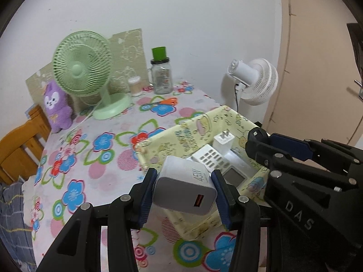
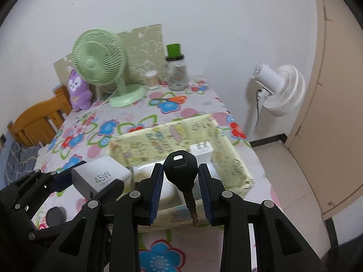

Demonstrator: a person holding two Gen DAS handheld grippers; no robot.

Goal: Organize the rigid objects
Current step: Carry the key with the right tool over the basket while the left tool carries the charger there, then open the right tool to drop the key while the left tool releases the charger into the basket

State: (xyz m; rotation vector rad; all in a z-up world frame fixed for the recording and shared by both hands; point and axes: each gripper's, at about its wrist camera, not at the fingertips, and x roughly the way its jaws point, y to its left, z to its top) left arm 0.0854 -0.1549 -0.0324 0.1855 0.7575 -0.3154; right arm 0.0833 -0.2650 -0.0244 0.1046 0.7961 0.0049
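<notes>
My left gripper (image 1: pixel 185 185) is shut on a white 45W charger (image 1: pixel 183 188), held above the near-left corner of a pale yellow patterned fabric box (image 1: pixel 158 140). My right gripper (image 2: pixel 180 181) is shut on the black head of a car key (image 2: pixel 180 166), its metal blade hanging toward me, over the near side of the same box (image 2: pixel 158 140). Inside the box lie a white plug adapter (image 1: pixel 223 141), a white keypad device (image 1: pixel 209 156) and a grey flat gadget (image 1: pixel 234 176). In the right wrist view the charger (image 2: pixel 99 176) appears at the left, in the left gripper.
The floral tablecloth (image 1: pixel 90 158) covers the table. At the back stand a green desk fan (image 1: pixel 84 68), a purple plush (image 1: pixel 55 106), a glass jar with a green cap (image 1: pixel 161 74), a small jar (image 1: pixel 135 86) and orange scissors (image 1: pixel 165 101). A white standing fan (image 2: pixel 279 90) is beyond the right edge. A dark round object (image 2: pixel 55 215) lies near left.
</notes>
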